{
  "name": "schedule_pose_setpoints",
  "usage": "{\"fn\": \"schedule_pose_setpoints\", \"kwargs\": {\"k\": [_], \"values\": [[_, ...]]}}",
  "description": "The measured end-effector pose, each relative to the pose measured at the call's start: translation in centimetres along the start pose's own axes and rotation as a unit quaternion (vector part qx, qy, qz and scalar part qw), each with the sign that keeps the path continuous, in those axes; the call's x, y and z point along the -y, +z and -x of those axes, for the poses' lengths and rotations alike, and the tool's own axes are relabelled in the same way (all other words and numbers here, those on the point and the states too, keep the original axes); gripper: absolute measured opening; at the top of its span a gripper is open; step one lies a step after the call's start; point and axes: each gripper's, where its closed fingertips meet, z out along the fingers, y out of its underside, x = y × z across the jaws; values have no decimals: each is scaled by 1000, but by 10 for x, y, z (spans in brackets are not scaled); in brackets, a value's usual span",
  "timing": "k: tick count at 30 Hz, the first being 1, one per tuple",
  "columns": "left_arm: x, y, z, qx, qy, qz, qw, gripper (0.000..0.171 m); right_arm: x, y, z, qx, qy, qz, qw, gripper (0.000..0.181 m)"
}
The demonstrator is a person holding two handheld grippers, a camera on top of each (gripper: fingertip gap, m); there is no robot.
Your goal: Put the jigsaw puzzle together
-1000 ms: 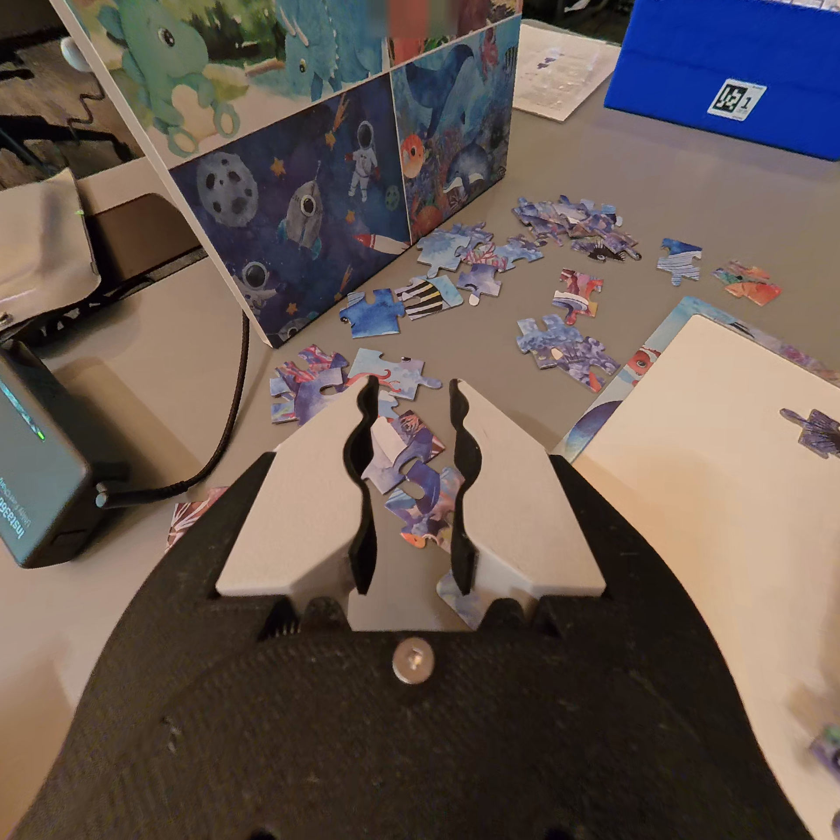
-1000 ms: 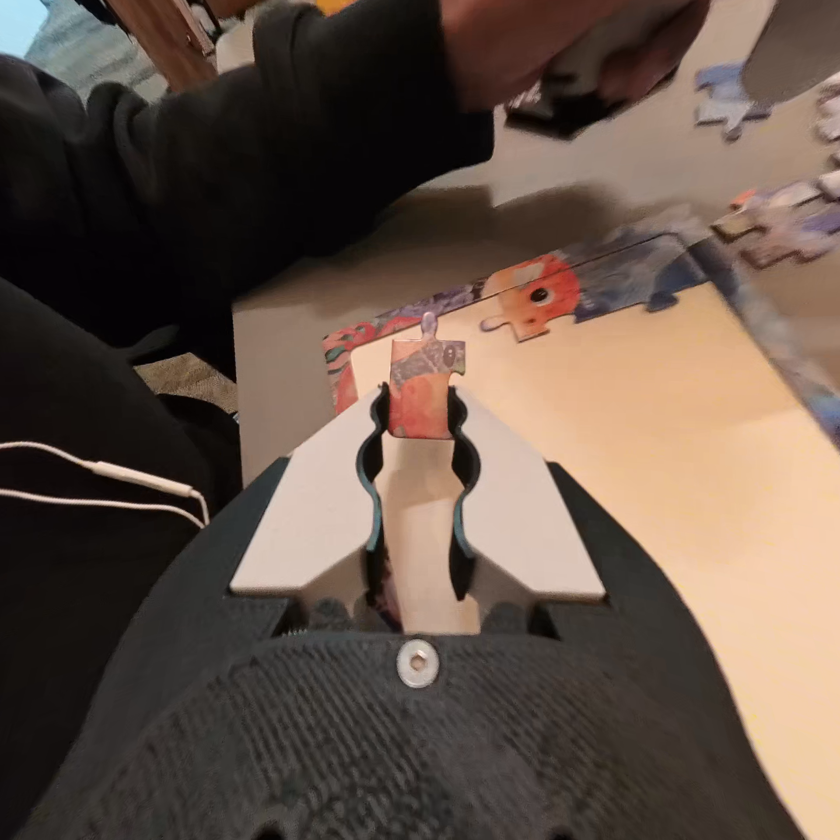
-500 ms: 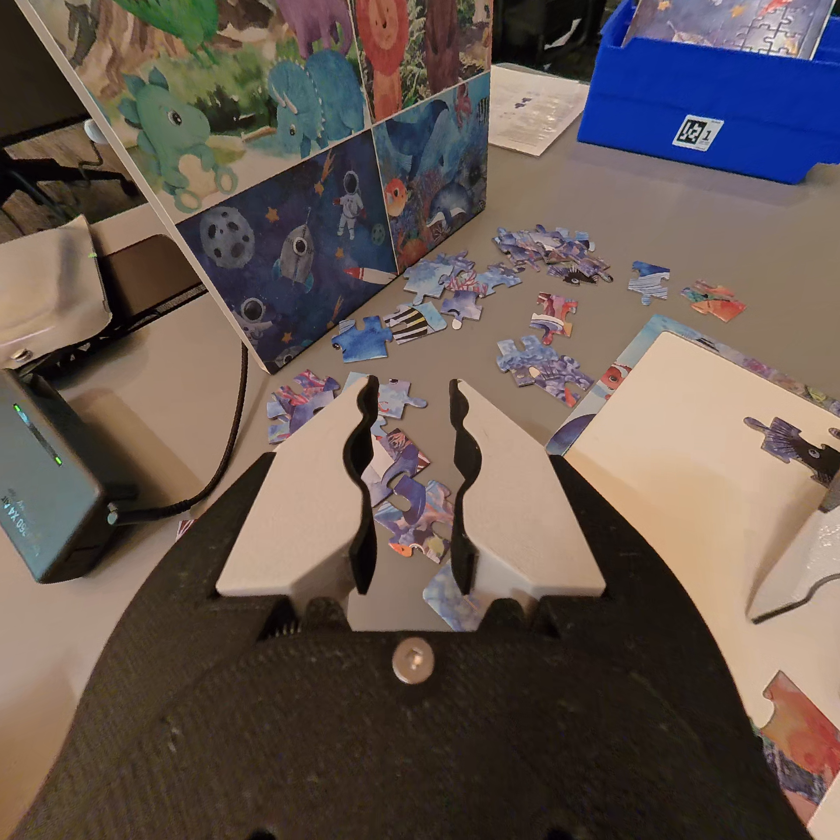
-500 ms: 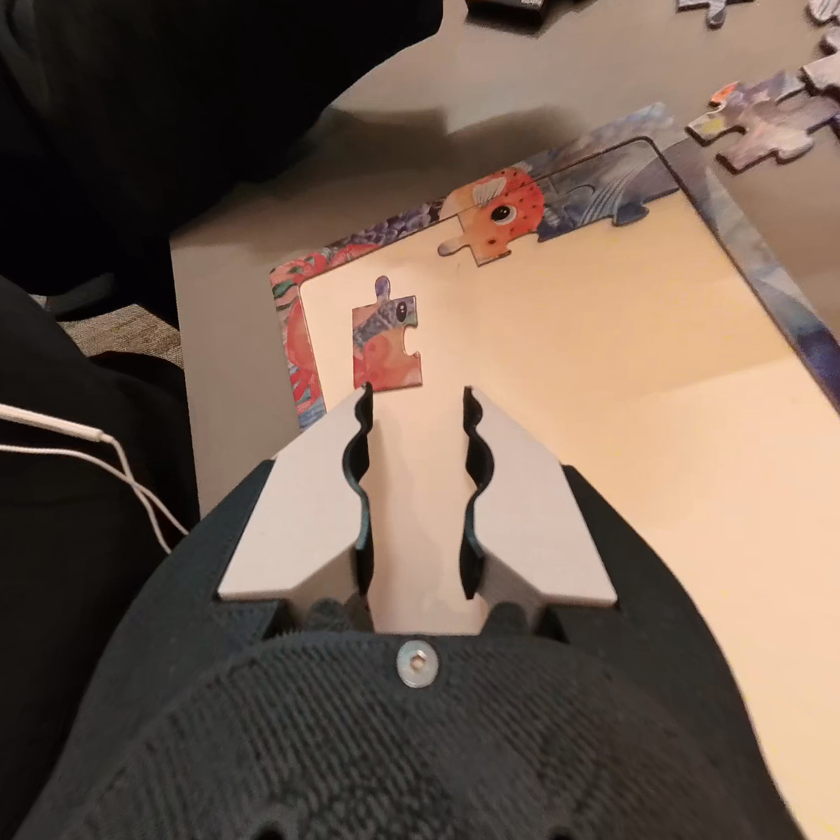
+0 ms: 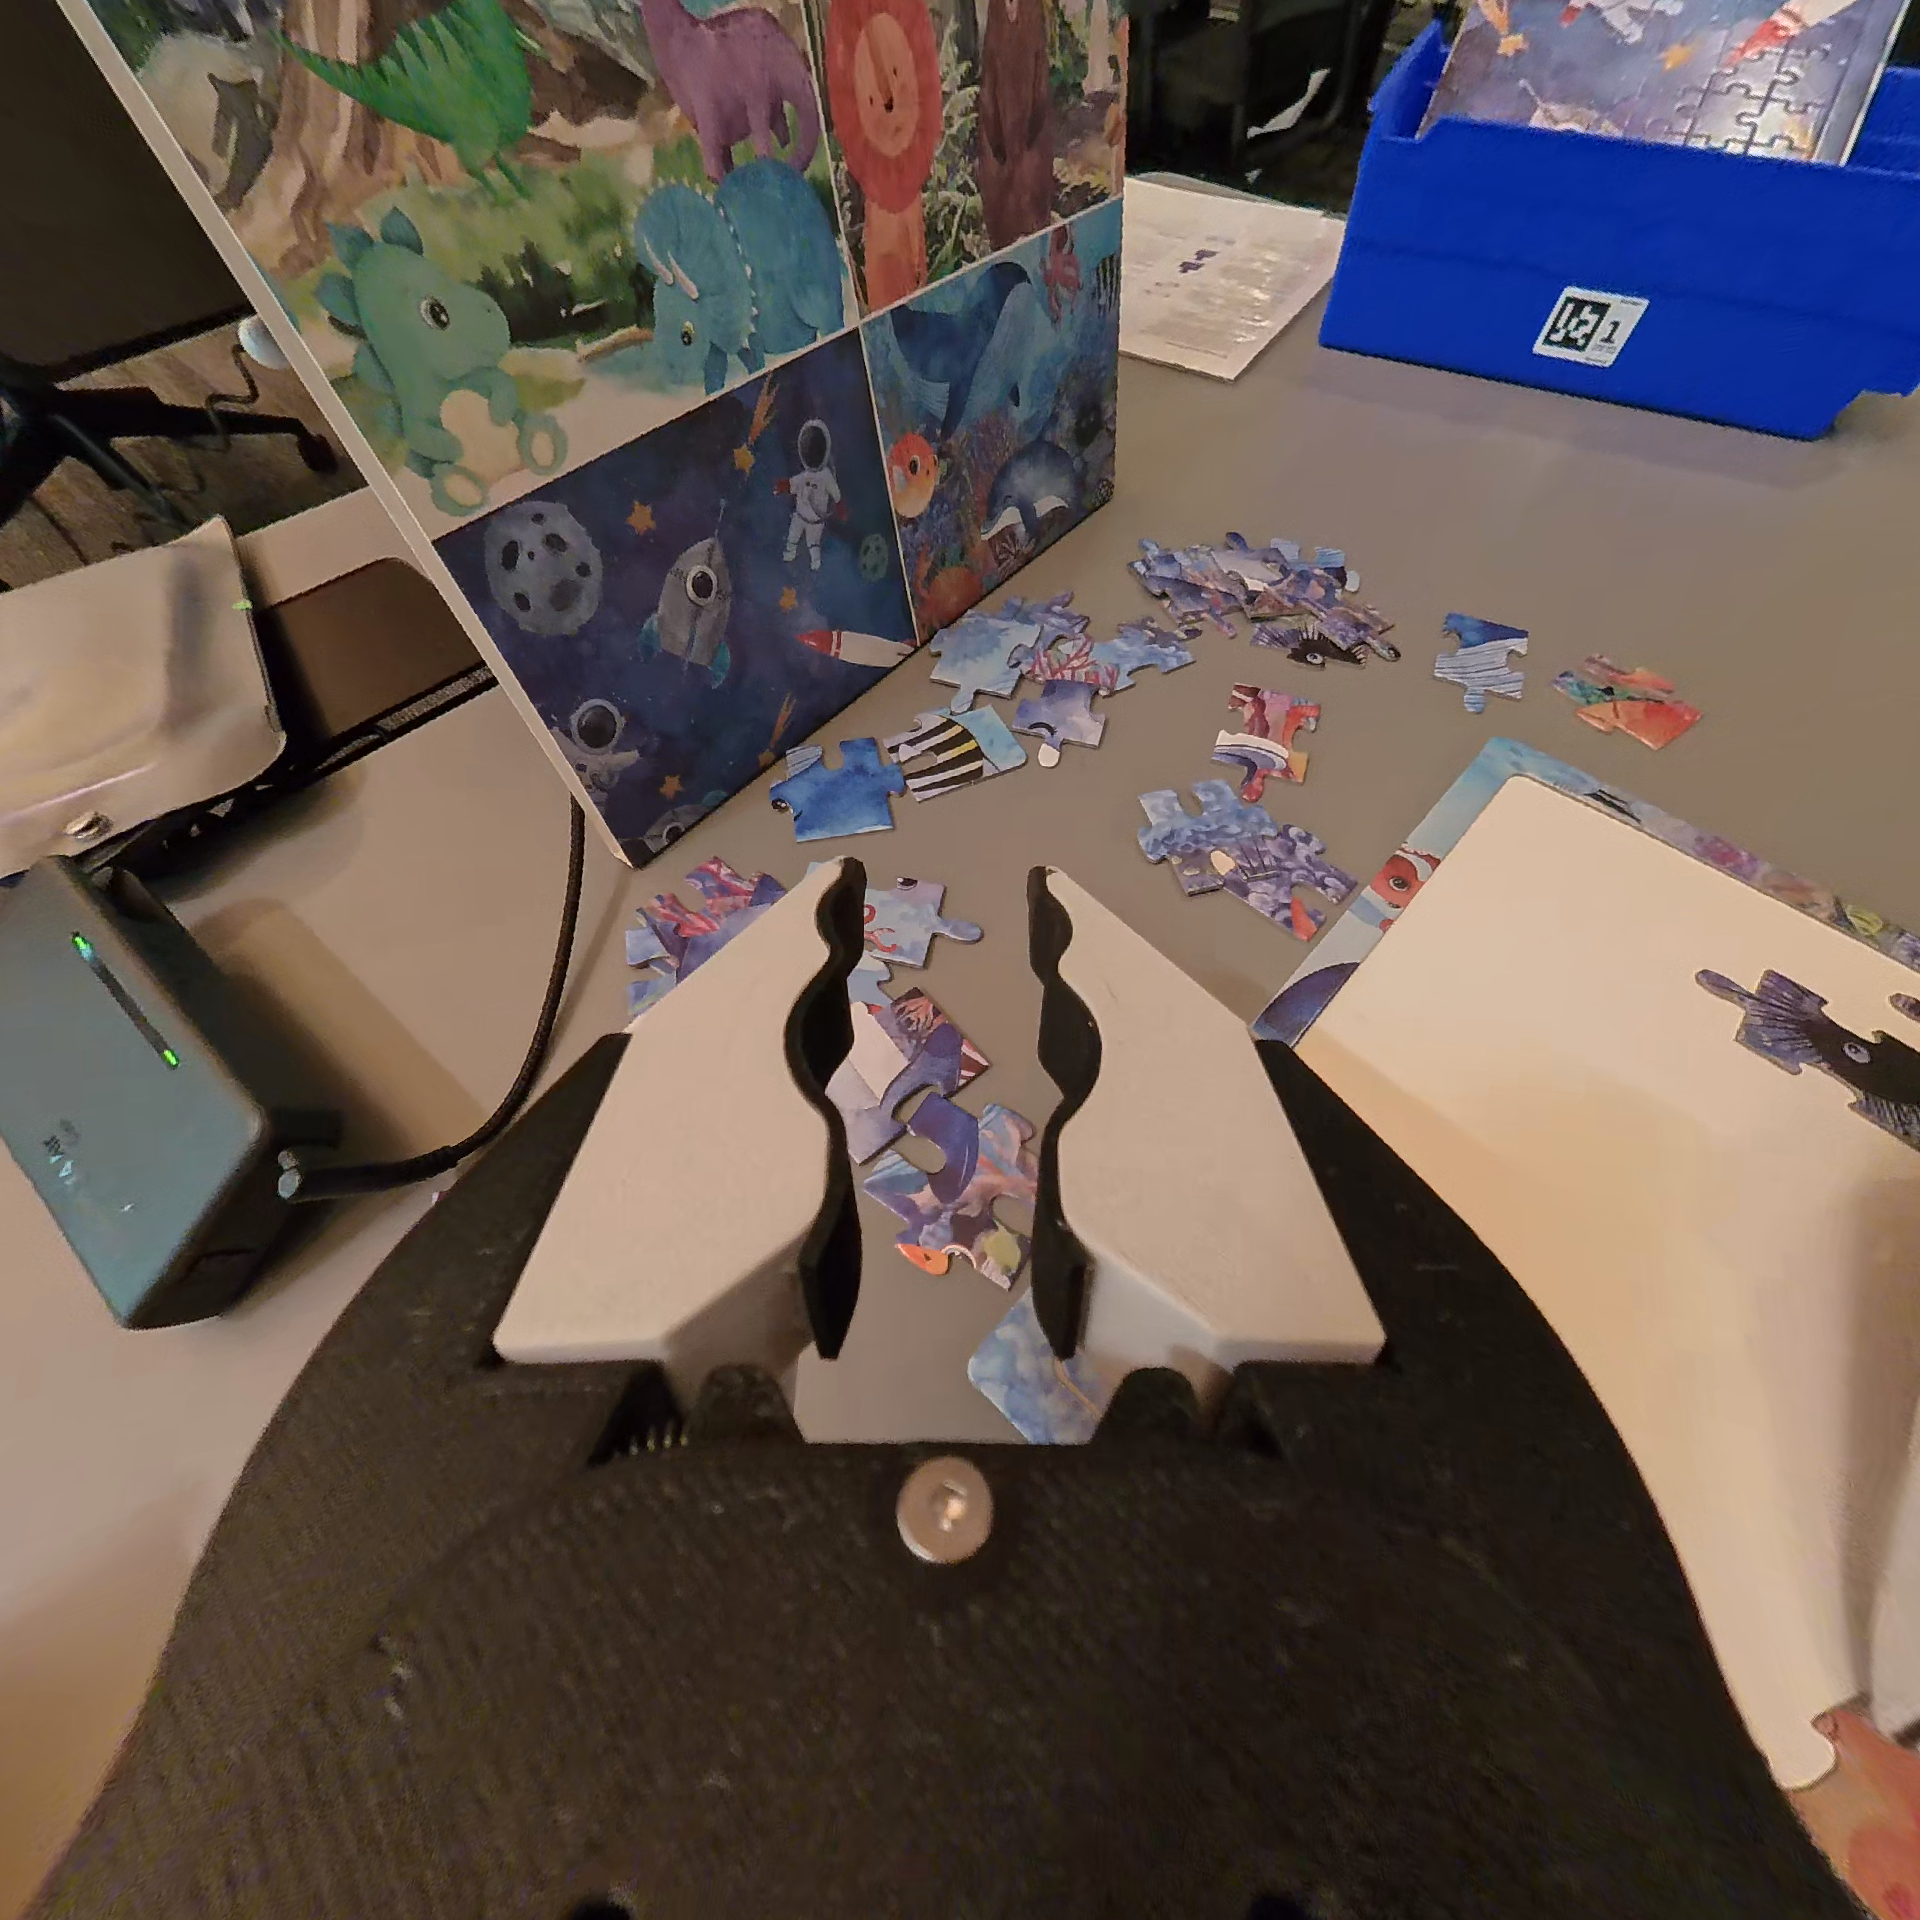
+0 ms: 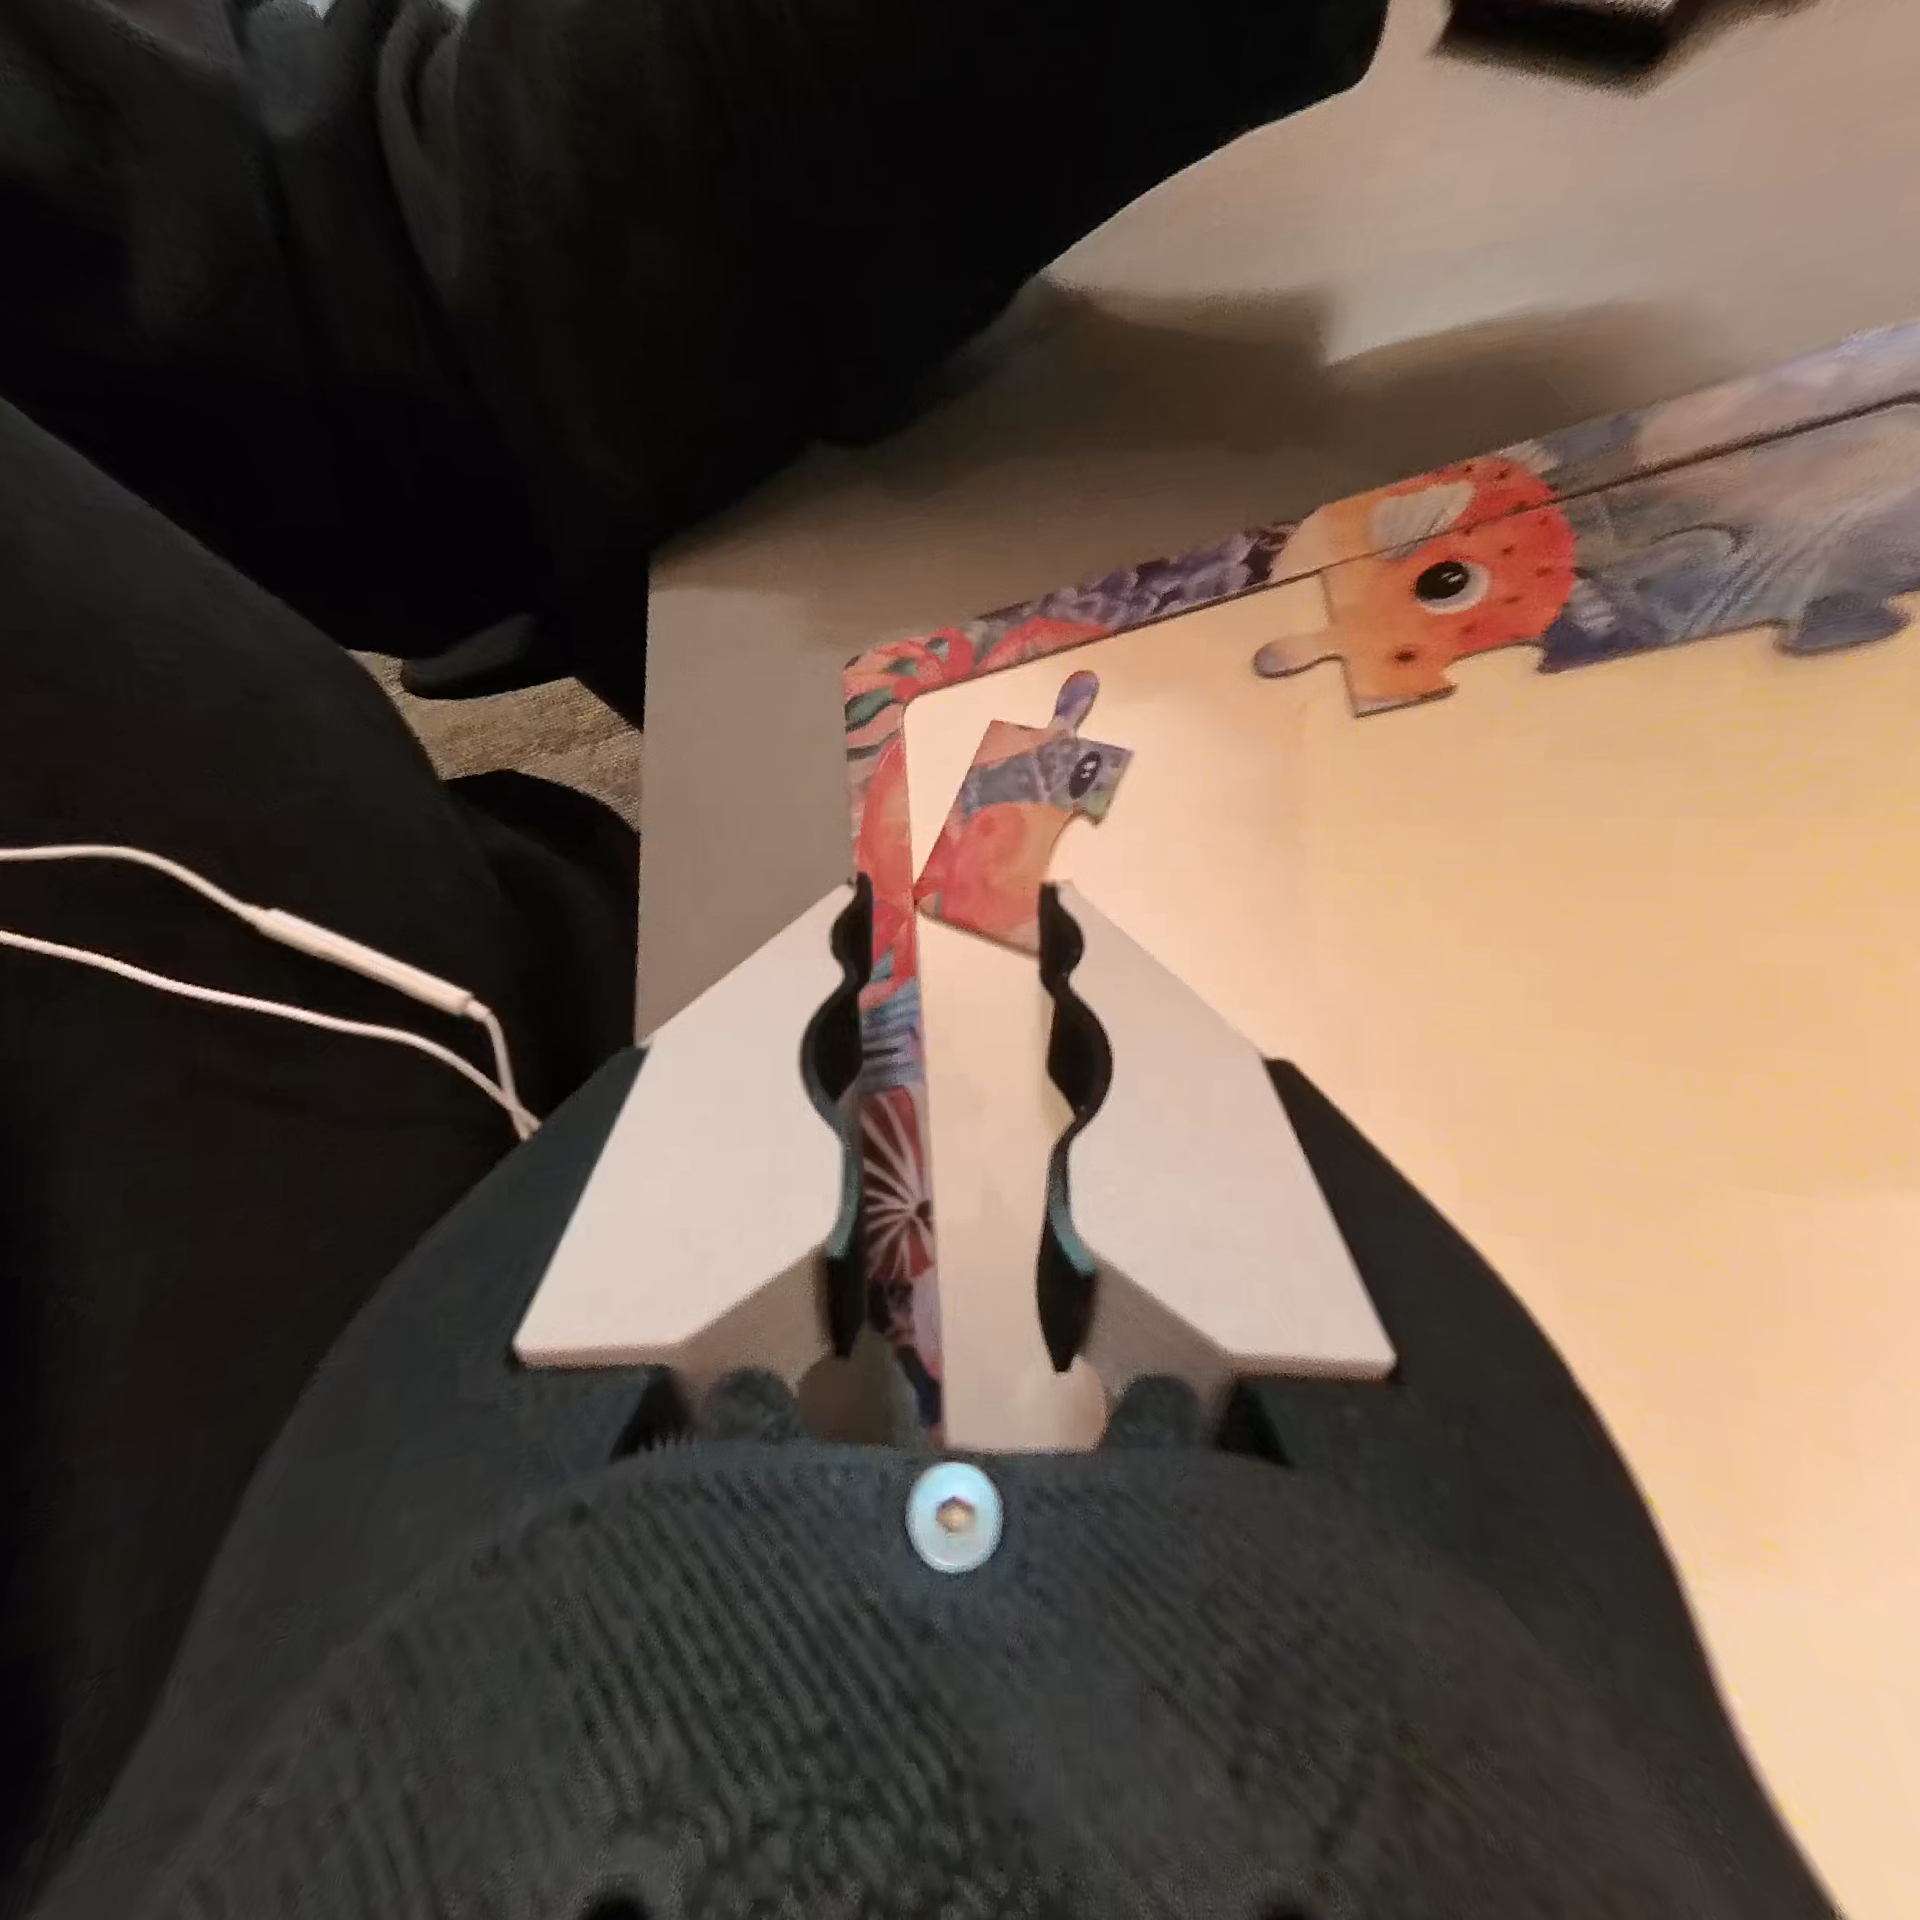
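Note:
My left gripper [image 5: 945, 883] is open and empty, hovering over loose blue puzzle pieces [image 5: 920, 1091] on the grey table. More loose pieces [image 5: 1236, 852] lie ahead of it. The puzzle board [image 5: 1558, 1091] lies to its right, with a dark fish piece [image 5: 1829, 1049] on it. My right gripper [image 6: 954, 894] is open, low over the board's near-left corner [image 6: 1455, 1039]. An orange piece [image 6: 1003, 831] lies tilted on the board just ahead of its fingertips, beside the printed frame border [image 6: 883, 821]. An orange fish piece [image 6: 1455, 592] sits against the far border.
The upright puzzle box [image 5: 727, 416] stands ahead on the left. A blue bin [image 5: 1621, 239] holding a finished puzzle is at the back right. A grey device [image 5: 114, 1091] with a black cable [image 5: 551, 997] lies at the left. A person's dark sleeve [image 6: 623, 260] reaches over the table. The tips of one gripper are about 25 centimeters away from the tips of the other.
My right gripper opened and let the orange piece down on the board, then shifted left toward the frame border; the piece now lies tilted. My left gripper drew back slightly, still open.

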Motion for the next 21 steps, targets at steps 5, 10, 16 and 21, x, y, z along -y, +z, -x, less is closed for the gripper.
{"fn": "schedule_pose_setpoints", "kwargs": {"k": [5,10,16,21], "values": [[2,-2,-1,1,3,-3,1000,29,-8,-6,-17,-37,-1,21,999,30],[2,-2,0,4,7,-2,1000,30,0,-6,-1,-15,-122,20,992,44],[2,-2,0,7,10,-3,1000,30,2,-8,-10,15,-316,88,944,52],[2,-3,2,8,11,-2,1000,30,-3,1,-24,52,-417,201,885,60]]}}
